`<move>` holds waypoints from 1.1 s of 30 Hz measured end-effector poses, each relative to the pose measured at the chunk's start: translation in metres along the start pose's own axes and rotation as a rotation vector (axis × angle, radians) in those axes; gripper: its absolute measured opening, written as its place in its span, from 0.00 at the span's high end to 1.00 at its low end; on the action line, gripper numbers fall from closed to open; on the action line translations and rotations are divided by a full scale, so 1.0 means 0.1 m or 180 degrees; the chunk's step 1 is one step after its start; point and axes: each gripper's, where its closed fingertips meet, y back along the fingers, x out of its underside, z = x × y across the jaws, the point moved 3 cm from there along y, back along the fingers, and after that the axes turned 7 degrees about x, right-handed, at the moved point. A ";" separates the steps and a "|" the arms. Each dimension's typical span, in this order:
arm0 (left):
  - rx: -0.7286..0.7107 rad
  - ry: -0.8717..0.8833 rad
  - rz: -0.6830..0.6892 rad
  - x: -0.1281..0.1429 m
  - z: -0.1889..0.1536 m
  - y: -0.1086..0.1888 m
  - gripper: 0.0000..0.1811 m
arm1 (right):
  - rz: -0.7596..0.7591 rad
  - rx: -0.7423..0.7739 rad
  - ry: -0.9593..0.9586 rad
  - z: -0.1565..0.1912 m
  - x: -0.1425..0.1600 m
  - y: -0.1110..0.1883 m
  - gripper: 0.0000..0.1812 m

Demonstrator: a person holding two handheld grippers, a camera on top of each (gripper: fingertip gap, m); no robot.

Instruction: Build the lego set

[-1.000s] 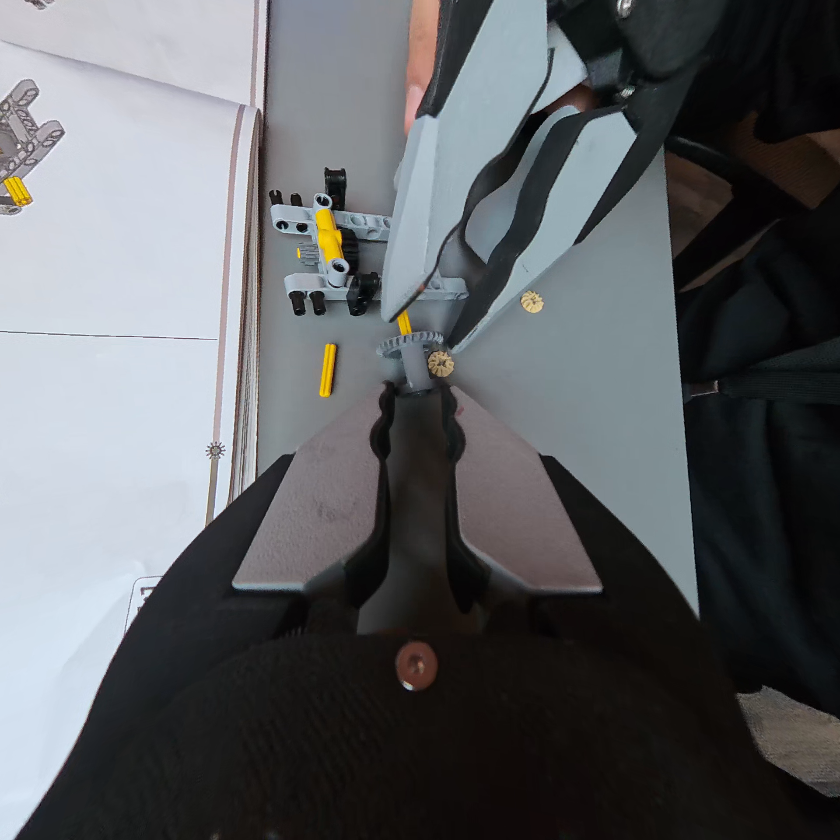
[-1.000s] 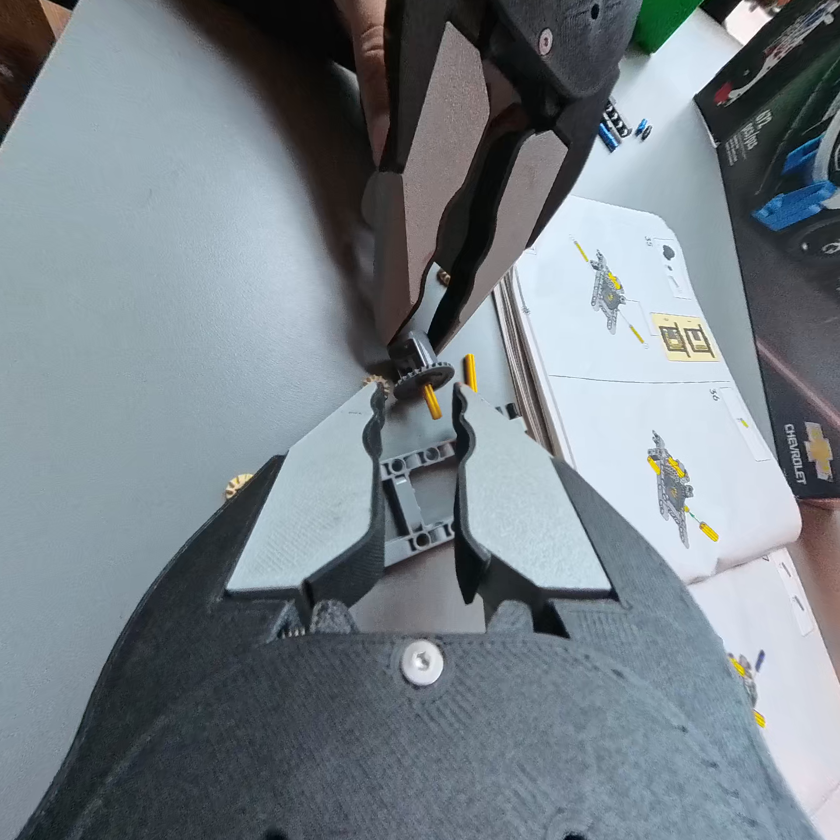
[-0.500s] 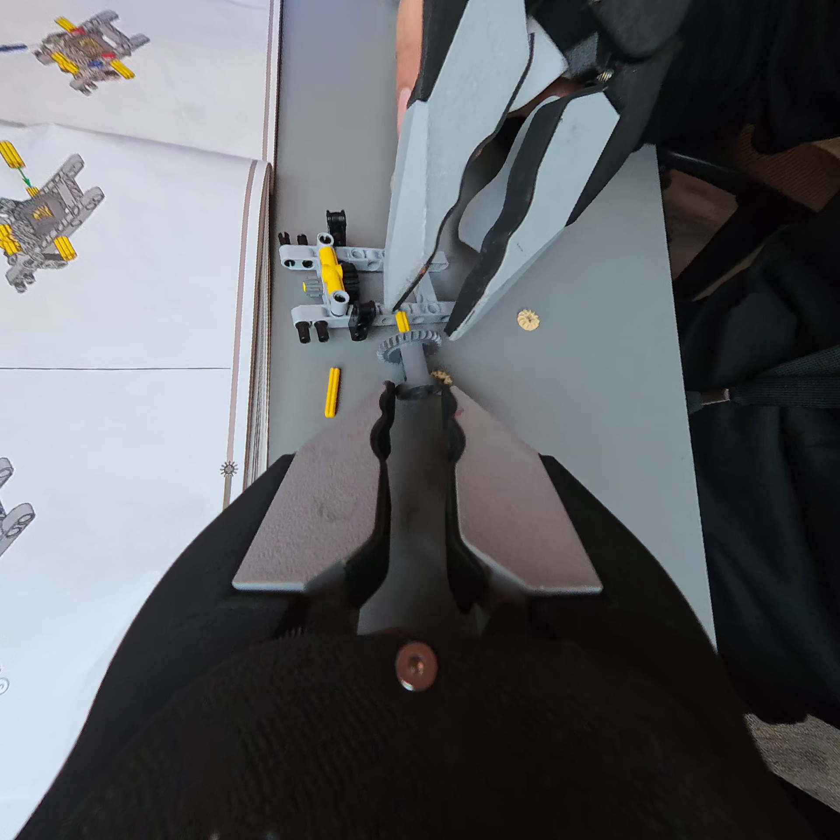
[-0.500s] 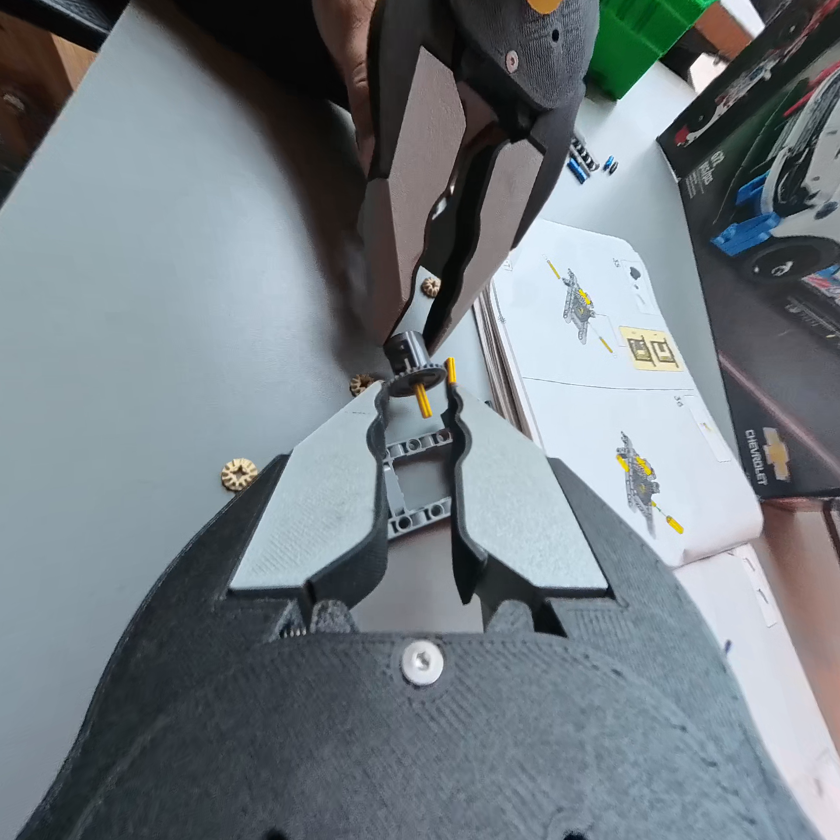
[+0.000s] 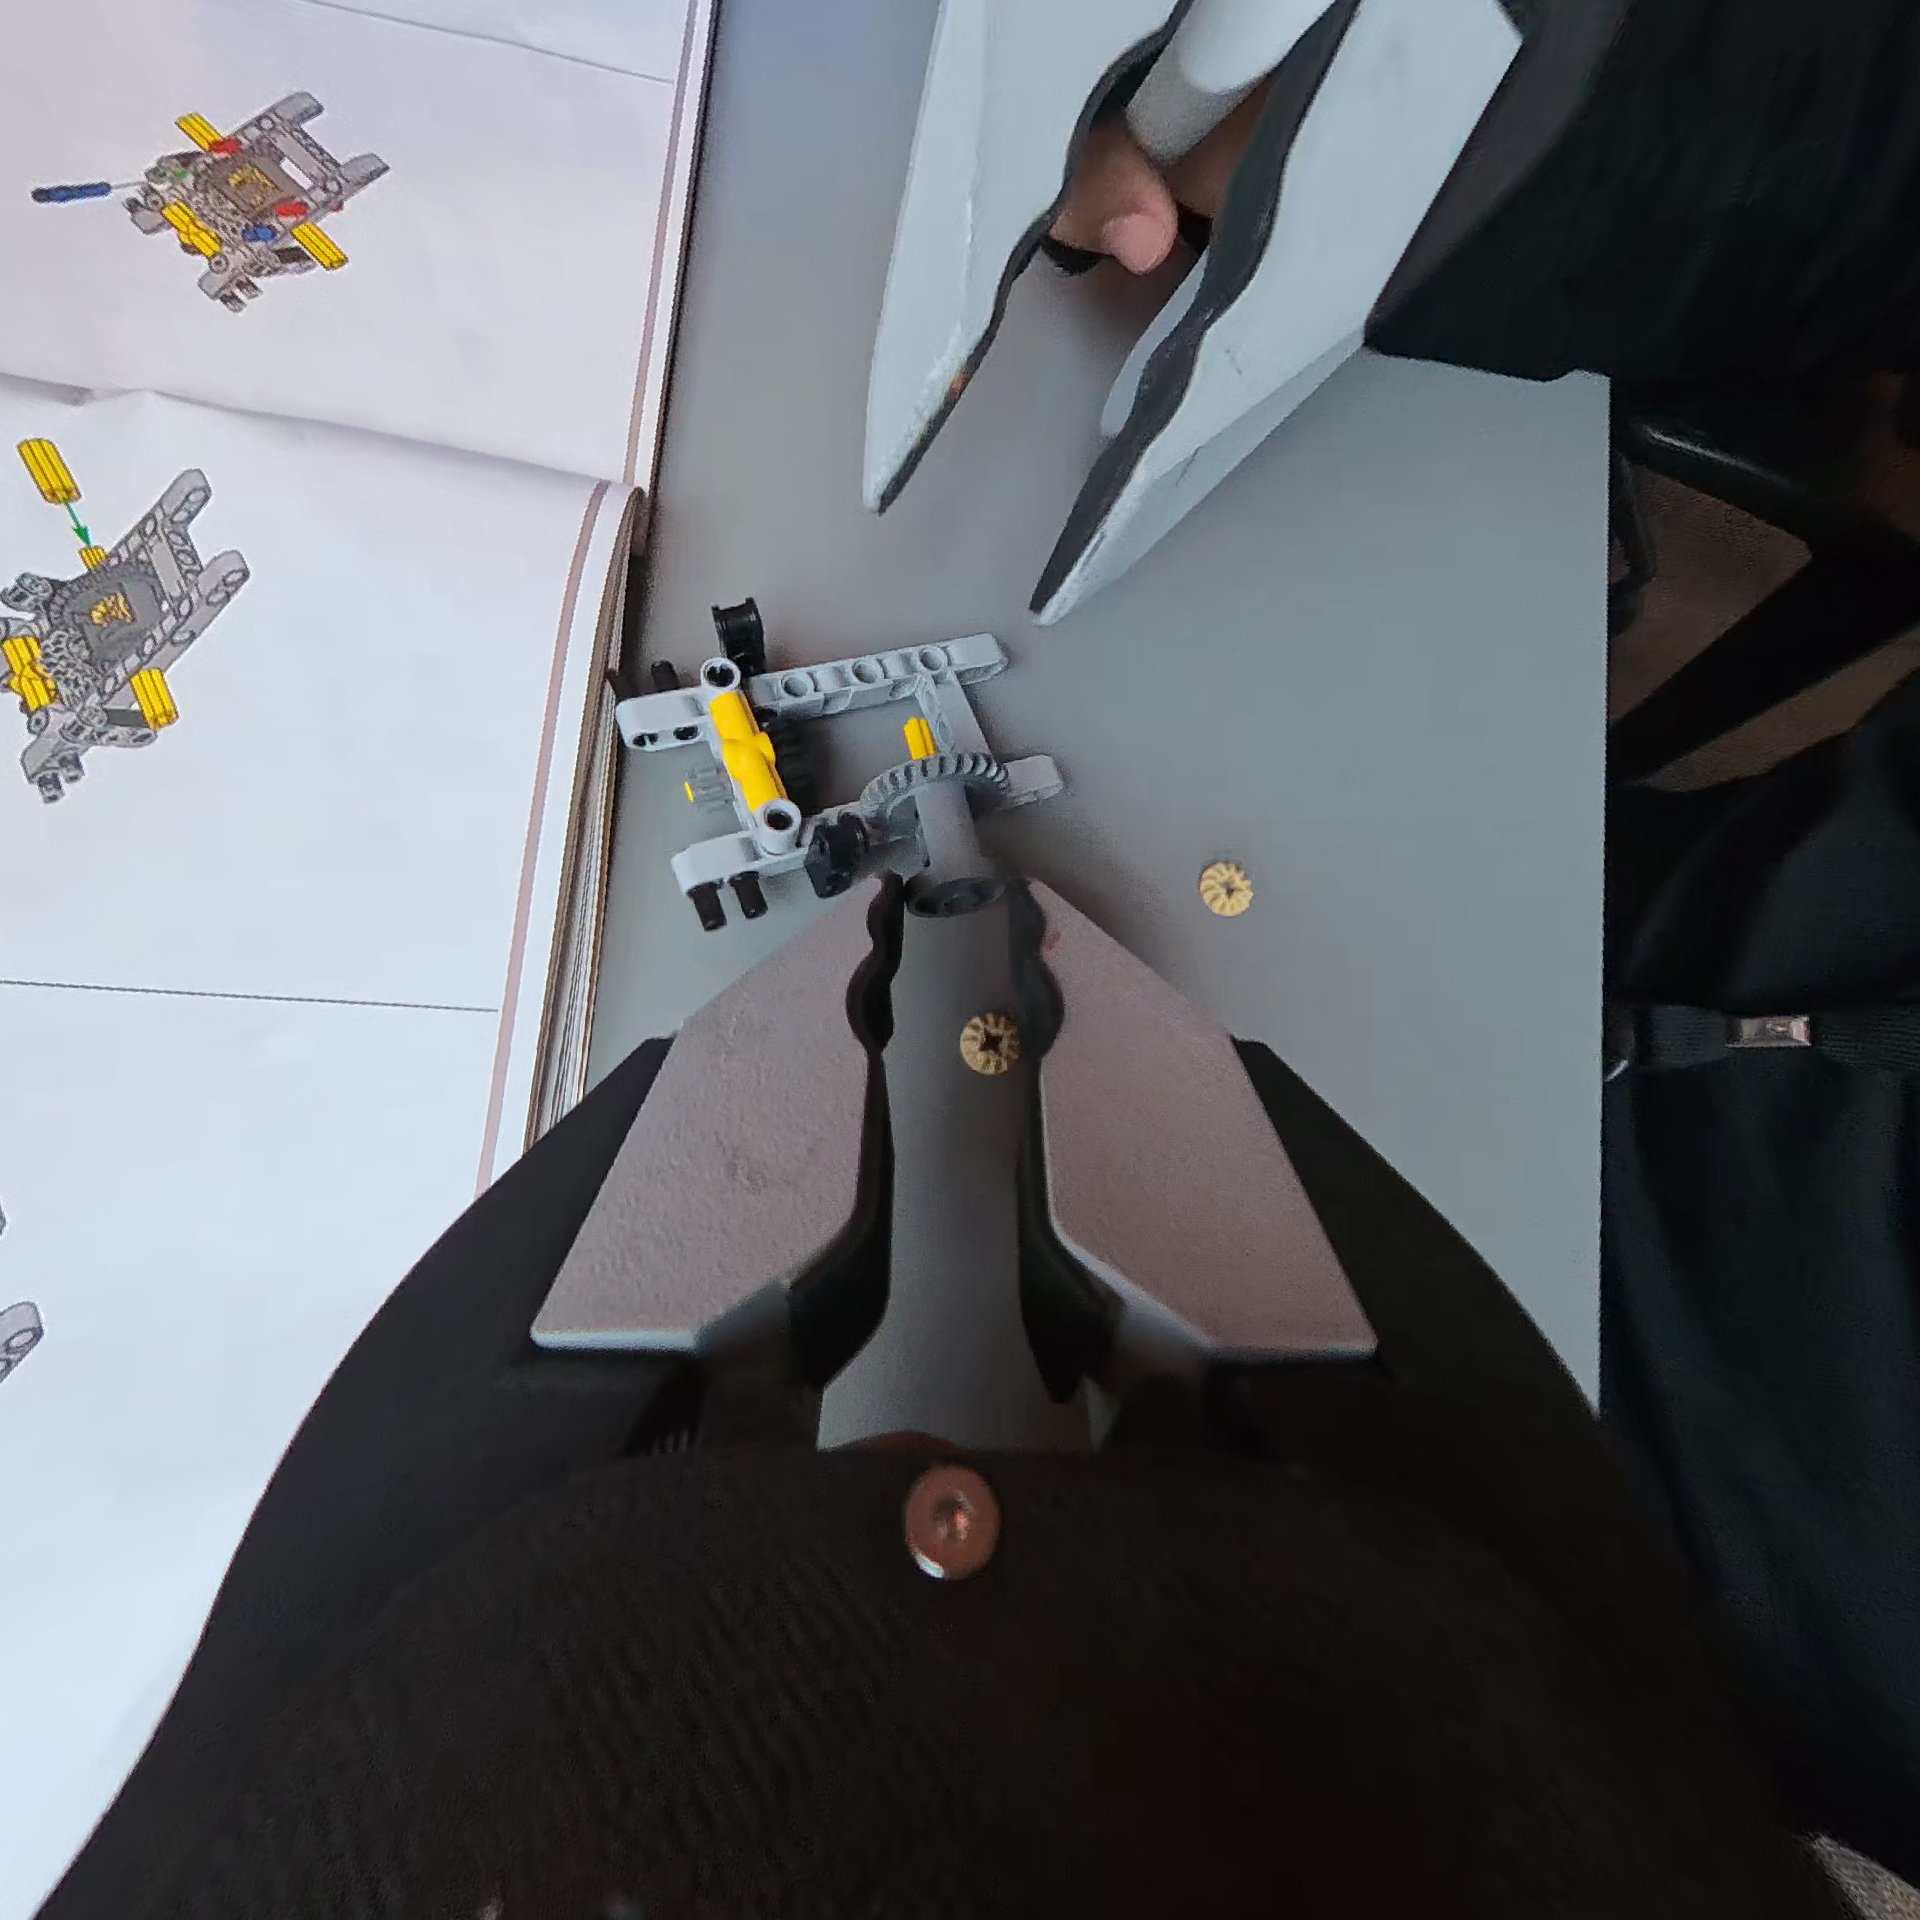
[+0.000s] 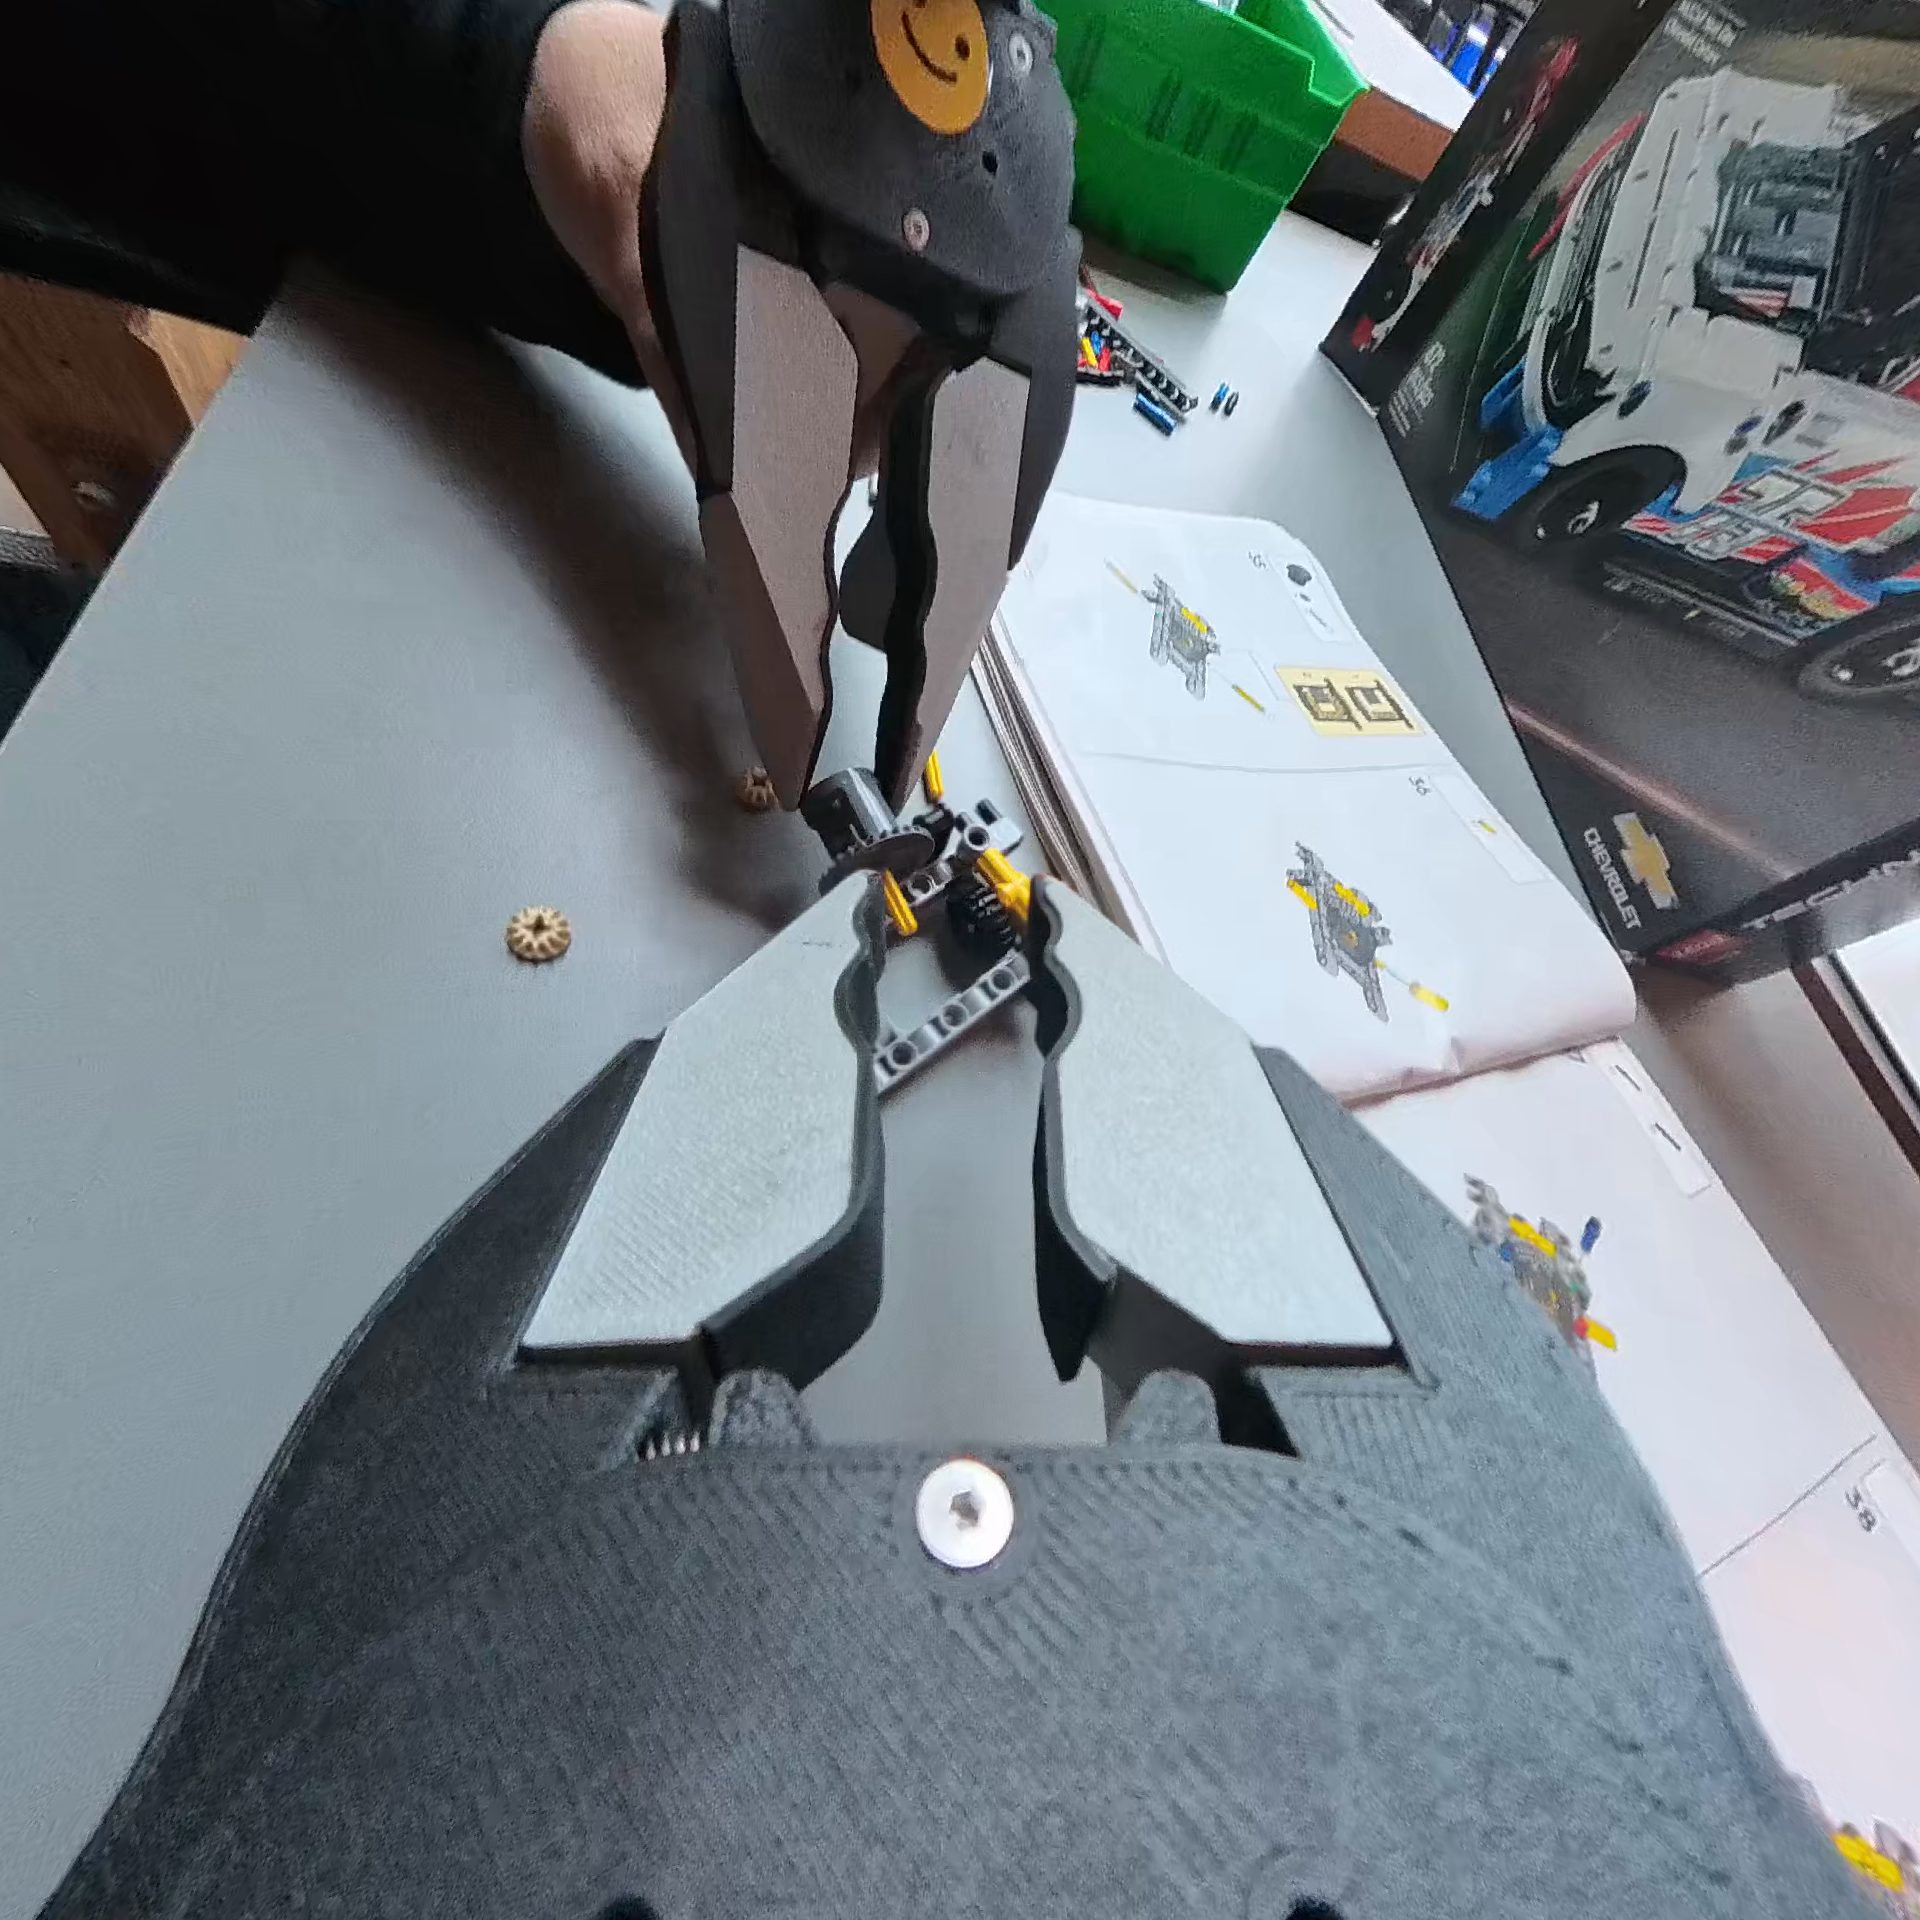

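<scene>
The left hand-held gripper (image 5: pixel 951 902) pinches the gear piece (image 5: pixel 940 805) into the grey frame (image 5: pixel 831 748) on the counter (image 5: pixel 1351 727), while the right hand-held gripper (image 6: pixel 951 914) hangs open and empty, likely freeing room to seat it

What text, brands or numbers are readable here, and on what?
Wording itself is not reproduced, only where it sits.
Set box: white lettering and a gold emblem near its lower edge, legible.
Instruction booklet: small step numbers beside the diagrams, mostly too small to read.
Yellow sticker on the left claw: drawn face only, no words.

A green bin (image 6: pixel 1195 135) sits on the grey table (image 6: pixel 312 727).
</scene>
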 end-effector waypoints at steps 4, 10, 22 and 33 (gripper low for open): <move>0.0002 0.0004 -0.0110 -0.12 -0.04 0.02 0.90 | 0.0226 -0.0083 -0.0127 -0.03 0.16 0.00 0.87; -0.0075 0.0089 -0.0165 -0.17 0.00 -0.03 0.90 | 0.0662 -0.0445 -0.0353 0.06 0.35 -0.05 0.89; -0.0295 -0.0019 -0.0006 -0.16 0.04 -0.11 0.91 | 0.0638 -0.0510 -0.0188 0.17 0.29 -0.09 0.90; -0.0410 0.0041 0.0098 -0.14 0.03 -0.16 0.91 | 0.0346 -0.0185 -0.0196 -0.02 0.17 -0.01 0.90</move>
